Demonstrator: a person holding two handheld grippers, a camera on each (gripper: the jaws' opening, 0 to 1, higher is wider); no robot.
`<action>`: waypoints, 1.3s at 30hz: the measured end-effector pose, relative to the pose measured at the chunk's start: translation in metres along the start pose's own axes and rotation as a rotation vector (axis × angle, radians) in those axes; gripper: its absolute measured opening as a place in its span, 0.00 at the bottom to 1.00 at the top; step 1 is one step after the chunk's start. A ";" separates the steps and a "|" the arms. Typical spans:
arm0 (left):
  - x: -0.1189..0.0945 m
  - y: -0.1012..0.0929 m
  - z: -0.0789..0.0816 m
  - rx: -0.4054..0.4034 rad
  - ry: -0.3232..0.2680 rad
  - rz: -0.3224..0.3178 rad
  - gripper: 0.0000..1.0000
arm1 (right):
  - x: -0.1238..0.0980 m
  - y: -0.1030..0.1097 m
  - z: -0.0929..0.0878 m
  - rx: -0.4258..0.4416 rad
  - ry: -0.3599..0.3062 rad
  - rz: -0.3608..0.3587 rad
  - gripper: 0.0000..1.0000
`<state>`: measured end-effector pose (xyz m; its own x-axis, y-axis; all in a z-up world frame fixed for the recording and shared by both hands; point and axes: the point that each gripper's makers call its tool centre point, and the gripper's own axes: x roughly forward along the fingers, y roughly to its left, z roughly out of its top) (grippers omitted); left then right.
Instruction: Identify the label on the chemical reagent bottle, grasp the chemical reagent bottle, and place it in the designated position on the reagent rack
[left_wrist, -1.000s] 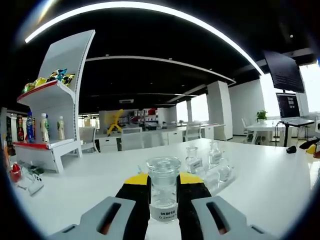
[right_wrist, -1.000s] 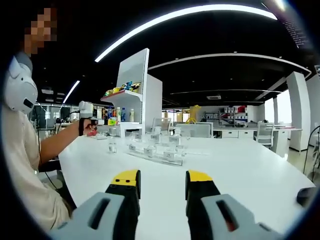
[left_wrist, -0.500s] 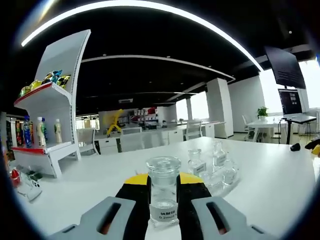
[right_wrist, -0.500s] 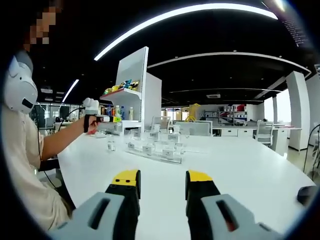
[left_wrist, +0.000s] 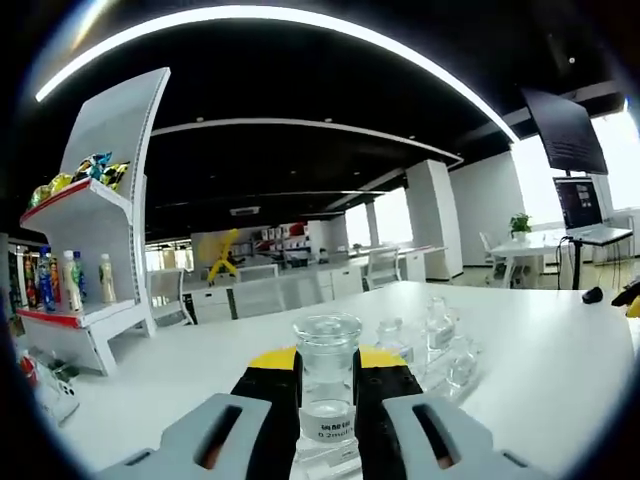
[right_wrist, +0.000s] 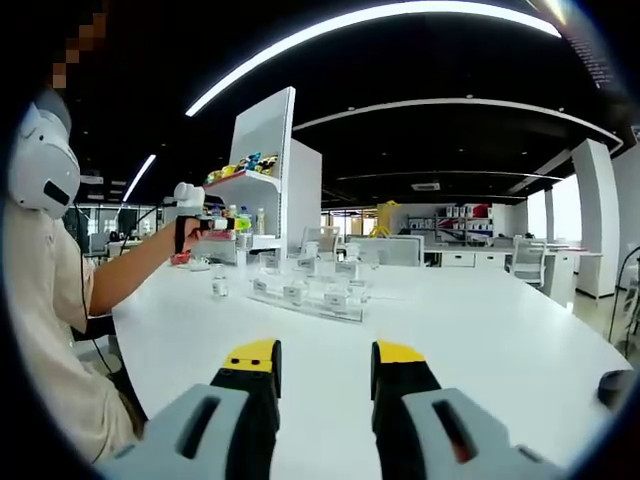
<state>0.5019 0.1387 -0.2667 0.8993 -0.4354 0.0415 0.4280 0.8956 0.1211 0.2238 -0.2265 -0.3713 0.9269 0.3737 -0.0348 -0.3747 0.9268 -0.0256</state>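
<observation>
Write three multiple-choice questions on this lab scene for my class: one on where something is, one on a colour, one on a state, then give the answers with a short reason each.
1. Where is the clear reagent bottle?
A. Between the left gripper's jaws
B. On the white display shelf
C. In the right gripper

2. What colour are the tips of the right gripper?
A. Red
B. Yellow
C. Green

3. What state is the right gripper in?
A. Shut on a bottle
B. Shut on nothing
C. Open and empty

Answers:
1. A: in the left gripper view the bottle stands pinched between the left gripper jaws, above the white table.
2. B: both black jaws end in yellow tips in the right gripper view.
3. C: its jaws stand apart with bare table between them; the reagent rack lies farther off on the table.
</observation>
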 end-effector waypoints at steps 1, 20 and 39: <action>0.003 0.000 0.001 0.001 -0.001 -0.001 0.19 | 0.000 -0.001 0.000 -0.002 0.002 -0.003 0.35; 0.022 0.002 0.012 -0.030 -0.024 -0.009 0.19 | 0.006 -0.002 -0.001 -0.016 0.035 -0.017 0.35; 0.055 0.016 0.010 -0.060 -0.036 0.016 0.19 | 0.014 -0.003 -0.003 -0.007 0.063 -0.019 0.35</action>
<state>0.5571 0.1280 -0.2531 0.9025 -0.4233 0.0790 0.4195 0.9057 0.0608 0.2375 -0.2240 -0.3746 0.9307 0.3528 -0.0969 -0.3574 0.9333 -0.0342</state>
